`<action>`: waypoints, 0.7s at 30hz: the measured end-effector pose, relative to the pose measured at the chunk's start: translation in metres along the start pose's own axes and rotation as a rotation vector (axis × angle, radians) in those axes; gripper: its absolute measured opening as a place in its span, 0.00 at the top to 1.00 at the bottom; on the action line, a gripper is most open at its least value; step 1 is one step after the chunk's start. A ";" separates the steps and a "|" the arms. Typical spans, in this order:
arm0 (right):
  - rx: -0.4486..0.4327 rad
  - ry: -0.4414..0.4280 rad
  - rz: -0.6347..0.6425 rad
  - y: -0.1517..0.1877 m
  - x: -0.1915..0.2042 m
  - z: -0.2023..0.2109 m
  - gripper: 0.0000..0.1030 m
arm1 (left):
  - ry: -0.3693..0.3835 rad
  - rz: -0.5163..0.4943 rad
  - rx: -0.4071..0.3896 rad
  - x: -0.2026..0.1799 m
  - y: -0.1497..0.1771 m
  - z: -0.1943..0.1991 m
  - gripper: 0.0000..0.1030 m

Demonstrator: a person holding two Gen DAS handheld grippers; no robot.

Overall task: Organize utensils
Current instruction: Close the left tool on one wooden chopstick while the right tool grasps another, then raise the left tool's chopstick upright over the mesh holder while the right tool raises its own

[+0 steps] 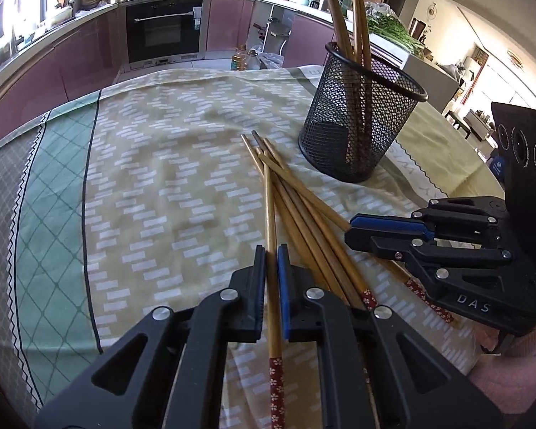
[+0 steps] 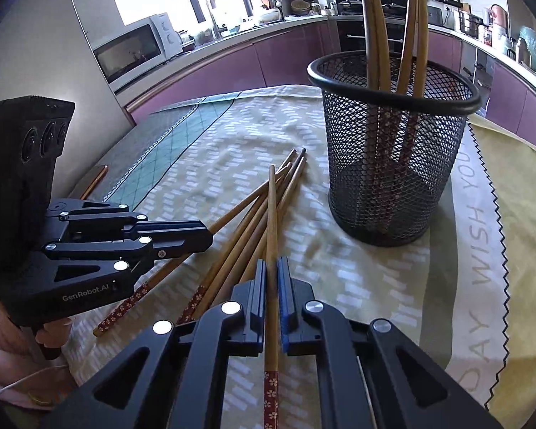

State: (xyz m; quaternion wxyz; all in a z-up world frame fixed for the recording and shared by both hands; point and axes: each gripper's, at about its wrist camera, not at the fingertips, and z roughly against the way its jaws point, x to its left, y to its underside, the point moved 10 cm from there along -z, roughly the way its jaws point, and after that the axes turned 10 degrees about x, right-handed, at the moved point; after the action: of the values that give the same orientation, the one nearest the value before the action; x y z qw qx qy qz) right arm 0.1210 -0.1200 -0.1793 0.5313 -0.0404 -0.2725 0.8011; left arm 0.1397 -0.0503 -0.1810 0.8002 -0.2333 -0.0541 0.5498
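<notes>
Several bamboo chopsticks (image 1: 305,221) with red flowered ends lie fanned on the tablecloth, also in the right wrist view (image 2: 246,220). My left gripper (image 1: 271,252) is shut on the leftmost chopstick (image 1: 269,196), which runs between its pads. My right gripper (image 2: 272,266) is shut on another chopstick (image 2: 272,207) from the pile. Each gripper shows in the other's view: the right gripper (image 1: 348,230) at the pile's right side, the left gripper (image 2: 209,237) at its left. A black mesh cup (image 1: 361,125) (image 2: 393,157) stands upright just beyond the pile, holding several chopsticks (image 2: 412,35).
A yellow patterned tablecloth (image 1: 168,164) with a green border covers the round table. Its far edge drops toward oil bottles (image 1: 244,59) and purple kitchen cabinets. A flat orange-edged object (image 2: 94,178) lies at the table's left rim. A hand (image 2: 50,336) holds the left gripper's handle.
</notes>
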 end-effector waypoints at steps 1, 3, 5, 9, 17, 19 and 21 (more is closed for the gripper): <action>0.004 0.002 0.002 -0.001 0.000 -0.001 0.94 | 0.001 -0.002 0.006 0.000 0.000 -0.002 0.92; 0.009 0.007 0.003 -0.003 0.001 -0.004 0.94 | 0.002 -0.011 0.007 0.001 -0.001 -0.003 0.92; 0.017 0.007 0.005 -0.003 0.000 -0.007 0.94 | 0.007 -0.013 0.012 0.001 -0.004 -0.005 0.91; 0.016 0.009 0.008 -0.008 0.002 -0.010 0.94 | 0.018 -0.016 0.015 0.001 -0.008 -0.007 0.89; -0.018 -0.003 0.011 -0.005 0.003 0.002 0.94 | 0.012 0.013 0.001 0.003 -0.013 -0.006 0.93; -0.035 -0.008 0.014 -0.006 0.004 0.008 0.94 | 0.014 0.009 -0.011 0.001 -0.014 -0.002 0.93; -0.057 -0.012 0.015 -0.008 0.005 0.017 0.94 | 0.020 0.004 -0.026 0.000 -0.015 0.005 0.93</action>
State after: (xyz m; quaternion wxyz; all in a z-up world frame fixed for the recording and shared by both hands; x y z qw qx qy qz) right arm 0.1194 -0.1202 -0.1605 0.5224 -0.0527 -0.2982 0.7971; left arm 0.1511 -0.0531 -0.1700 0.7966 -0.2491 -0.0530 0.5482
